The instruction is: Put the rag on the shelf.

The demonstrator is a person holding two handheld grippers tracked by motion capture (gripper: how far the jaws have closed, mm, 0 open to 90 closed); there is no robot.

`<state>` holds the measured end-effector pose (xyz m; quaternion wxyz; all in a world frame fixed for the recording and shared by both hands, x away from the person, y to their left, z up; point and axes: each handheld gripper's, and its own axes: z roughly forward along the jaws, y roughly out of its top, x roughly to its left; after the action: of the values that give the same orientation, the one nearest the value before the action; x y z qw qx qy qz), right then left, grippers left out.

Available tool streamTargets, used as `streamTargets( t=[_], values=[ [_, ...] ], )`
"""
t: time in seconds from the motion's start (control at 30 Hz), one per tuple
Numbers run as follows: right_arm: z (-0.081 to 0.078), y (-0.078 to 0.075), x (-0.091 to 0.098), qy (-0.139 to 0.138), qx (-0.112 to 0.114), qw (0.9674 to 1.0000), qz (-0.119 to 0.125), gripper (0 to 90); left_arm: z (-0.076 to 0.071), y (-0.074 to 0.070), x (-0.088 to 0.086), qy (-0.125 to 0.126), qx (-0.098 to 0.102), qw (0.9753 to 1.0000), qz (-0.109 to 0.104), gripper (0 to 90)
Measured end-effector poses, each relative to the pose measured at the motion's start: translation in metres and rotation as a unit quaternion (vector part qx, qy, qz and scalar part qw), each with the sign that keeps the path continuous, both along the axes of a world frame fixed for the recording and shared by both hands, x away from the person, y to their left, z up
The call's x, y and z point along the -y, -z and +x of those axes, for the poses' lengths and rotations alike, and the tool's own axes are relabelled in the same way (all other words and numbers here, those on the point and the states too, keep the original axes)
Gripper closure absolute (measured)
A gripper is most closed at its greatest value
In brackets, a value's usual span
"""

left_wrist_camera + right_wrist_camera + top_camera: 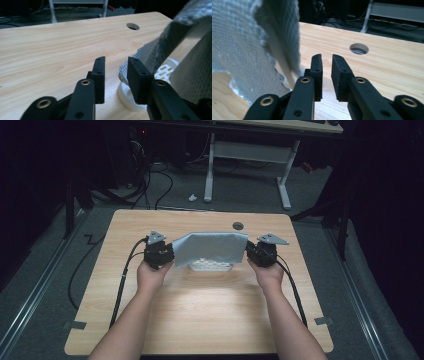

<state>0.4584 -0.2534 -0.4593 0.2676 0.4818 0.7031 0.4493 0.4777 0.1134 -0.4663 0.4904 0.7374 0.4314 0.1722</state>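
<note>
A grey woven cloth (210, 247) lies draped over a white perforated basket-like thing (210, 265) in the middle of the wooden table (200, 305). My left gripper (170, 255) stands at the cloth's left edge and my right gripper (249, 252) at its right edge. In the left gripper view the left gripper (116, 61) is open, with the cloth (175, 42) and the white thing (166, 70) just right of its jaws. In the right gripper view the right gripper (327, 58) is open with nothing between its jaws, and the cloth (242, 50) hangs to their left.
A round cable hole (238, 225) sits in the table behind the cloth. A white-legged desk frame (285, 180) and loose cables (160, 185) stand on the floor beyond the table. Each gripper's cable trails off toward the table's near side edges.
</note>
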Motion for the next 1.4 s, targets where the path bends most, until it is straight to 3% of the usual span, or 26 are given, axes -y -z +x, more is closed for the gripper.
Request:
streamTargets(
  t=[0.17,0.27,0.43,0.67,0.77,0.83,0.97,1.03,1.1,1.27,1.33,1.4],
  values=[
    [0.000,-0.003,0.008,0.010,0.004,0.9999,-0.010,78.8,-0.003,-0.009,-0.014,-0.021,0.018,0.9995,-0.013,59.9],
    [-0.002,-0.007,0.012,0.012,0.009,0.9998,-0.015,78.5,-0.006,-0.016,-0.023,-0.034,0.032,0.9989,-0.006,56.5],
    [-0.005,-0.012,0.019,0.017,0.013,0.9996,-0.018,76.9,-0.005,-0.019,-0.033,-0.042,0.024,0.9988,0.014,54.0],
    [-0.011,-0.016,0.024,0.015,0.017,0.9995,-0.022,72.2,-0.010,-0.017,-0.043,-0.039,0.017,0.9988,0.024,50.1],
    [-0.015,-0.017,0.024,0.011,0.018,0.9995,-0.022,68.9,-0.017,-0.018,-0.050,-0.035,0.018,0.9991,0.011,48.9],
    [-0.022,-0.018,0.025,0.010,0.034,0.9991,-0.025,67.0,-0.027,-0.018,-0.057,-0.031,0.020,0.9993,0.000,48.3],
    [-0.038,-0.021,0.027,0.000,0.028,0.9989,-0.038,59.4,-0.049,-0.014,-0.065,-0.021,0.019,0.9995,0.012,45.2],
    [-0.051,-0.019,0.028,0.000,0.047,0.9980,-0.043,57.9,-0.066,-0.011,-0.068,-0.014,0.019,0.9997,0.007,44.3],
    [-0.064,-0.016,0.029,-0.001,0.047,0.9981,-0.040,54.0,-0.079,-0.007,-0.068,-0.009,0.021,0.9997,0.006,43.1],
    [-0.105,-0.006,0.024,-0.005,0.051,0.9966,-0.064,49.8,-0.121,0.007,-0.060,0.014,0.021,0.9996,0.015,41.3],
    [-0.120,-0.001,0.022,-0.009,0.043,0.9971,-0.063,48.4,-0.136,0.016,-0.054,0.032,0.007,0.9995,0.006,41.9],
    [-0.135,0.006,0.018,-0.020,0.037,0.9970,-0.065,45.7,-0.151,0.023,-0.045,0.052,-0.001,0.9985,0.017,42.9]
  ],
)
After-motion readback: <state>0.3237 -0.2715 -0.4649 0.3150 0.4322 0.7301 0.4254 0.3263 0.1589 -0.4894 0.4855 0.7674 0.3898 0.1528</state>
